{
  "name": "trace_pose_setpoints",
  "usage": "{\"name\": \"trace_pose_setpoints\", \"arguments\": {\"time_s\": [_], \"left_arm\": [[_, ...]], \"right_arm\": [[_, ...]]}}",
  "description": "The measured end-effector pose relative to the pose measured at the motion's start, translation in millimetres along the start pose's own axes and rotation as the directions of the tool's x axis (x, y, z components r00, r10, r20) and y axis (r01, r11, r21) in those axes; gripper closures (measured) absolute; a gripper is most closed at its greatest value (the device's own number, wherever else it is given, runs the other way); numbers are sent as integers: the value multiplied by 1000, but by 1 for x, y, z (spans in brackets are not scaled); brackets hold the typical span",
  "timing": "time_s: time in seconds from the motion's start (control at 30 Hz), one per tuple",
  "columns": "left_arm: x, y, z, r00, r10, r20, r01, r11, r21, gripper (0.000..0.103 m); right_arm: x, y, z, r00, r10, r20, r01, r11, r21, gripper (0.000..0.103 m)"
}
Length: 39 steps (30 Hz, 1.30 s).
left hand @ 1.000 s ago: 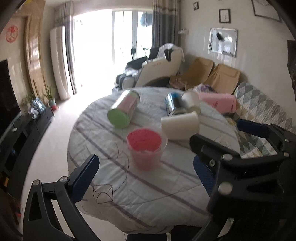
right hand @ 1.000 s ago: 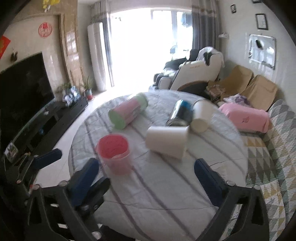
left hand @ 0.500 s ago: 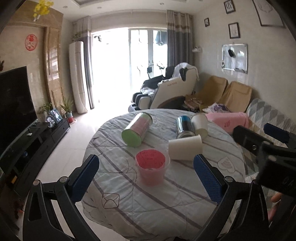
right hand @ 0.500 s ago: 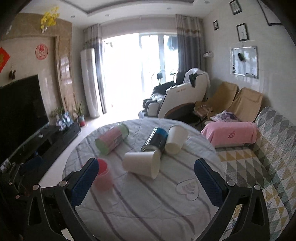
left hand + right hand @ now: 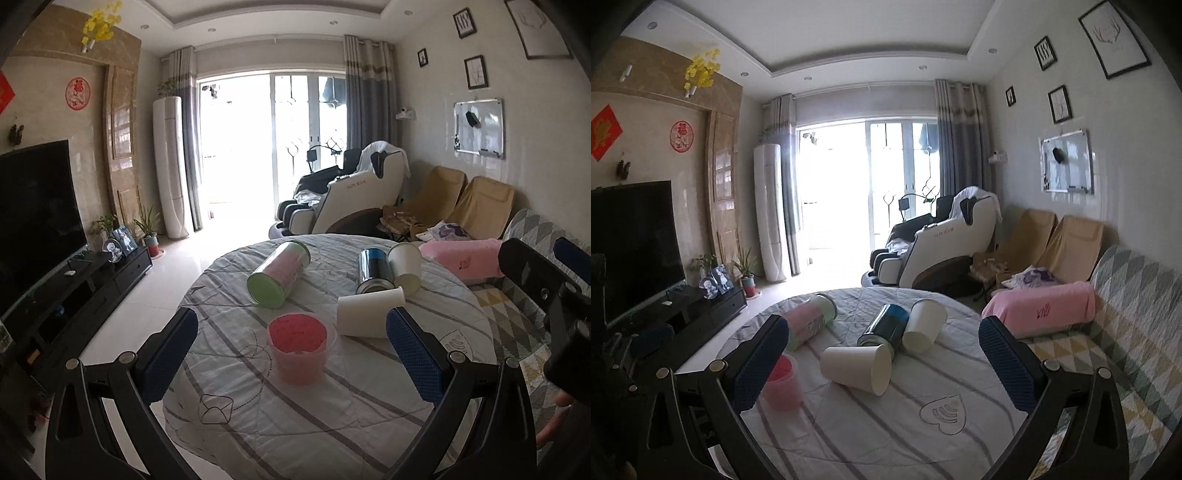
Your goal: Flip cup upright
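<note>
A pink plastic cup stands upright on the round striped table; it also shows in the right wrist view. A white paper cup lies on its side beside it. Farther back lie a pink-and-green canister, a blue metal can and a second white cup. My left gripper is open and empty, held back above the near table edge. My right gripper is open and empty, also held back; it shows at the right in the left wrist view.
A sofa with a pink towel runs along the right of the table. A massage chair stands behind it. A TV on a low black cabinet lines the left wall.
Both grippers have pulled back and risen away from the table, so the cups look smaller and lower. The right gripper moved off to the right. The cups have not moved.
</note>
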<state>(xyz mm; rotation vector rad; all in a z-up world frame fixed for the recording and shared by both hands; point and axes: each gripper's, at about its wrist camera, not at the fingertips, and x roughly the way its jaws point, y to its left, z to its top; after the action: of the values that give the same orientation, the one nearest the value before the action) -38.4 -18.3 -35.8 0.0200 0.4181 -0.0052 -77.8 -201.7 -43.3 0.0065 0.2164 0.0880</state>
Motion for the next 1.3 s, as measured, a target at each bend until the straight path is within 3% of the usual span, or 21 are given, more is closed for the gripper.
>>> {"name": "trace_pose_setpoints", "arguments": {"time_s": [0.9,1.3], "left_arm": [[38,-32,3,986,-69,-150,78,995,60,0],[59,-49,15,983,-42,-177,62,992,106,0]], "right_arm": [[40,-24,-9,988,10,-152,-3,999,46,0],[70,-46,-9,977,16,-212,4,996,92,0]]}}
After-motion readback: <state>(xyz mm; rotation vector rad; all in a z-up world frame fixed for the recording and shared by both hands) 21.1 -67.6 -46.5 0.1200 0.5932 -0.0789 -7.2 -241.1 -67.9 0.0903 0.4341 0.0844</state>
